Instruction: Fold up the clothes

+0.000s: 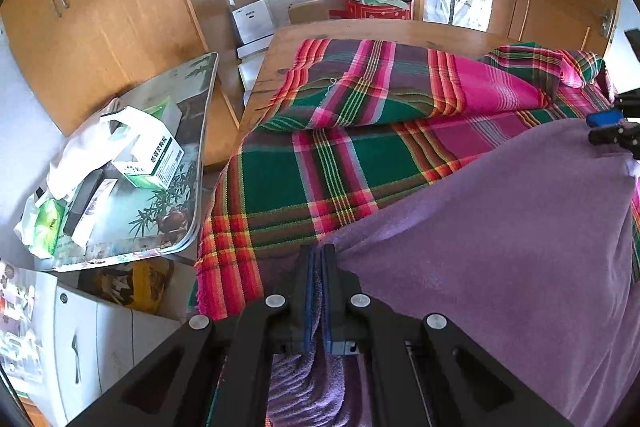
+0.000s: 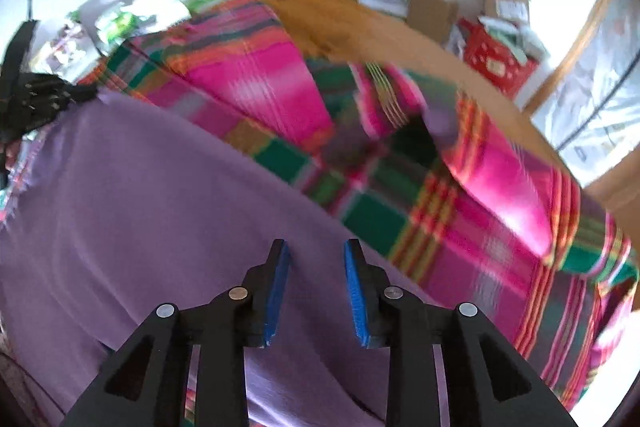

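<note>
A purple garment (image 1: 500, 227) lies spread over a plaid blanket (image 1: 320, 155) on the bed. My left gripper (image 1: 318, 251) is shut on a bunched corner of the purple cloth, which hangs down between its blue pads. In the right wrist view the purple garment (image 2: 160, 187) fills the lower left, and my right gripper (image 2: 316, 251) hovers just above its edge, open, with nothing between its blue pads (image 2: 280, 287). The right gripper (image 1: 612, 129) also shows at the far right of the left wrist view. The left gripper (image 2: 40, 95) appears at the garment's far corner.
A folded part of the plaid blanket (image 1: 420, 87) is heaped at the back. A side table (image 1: 168, 163) with boxes and bags stands left of the bed. The wooden bed board (image 1: 360, 31), cardboard boxes (image 1: 252, 11) and a wardrobe (image 1: 100, 19) lie beyond.
</note>
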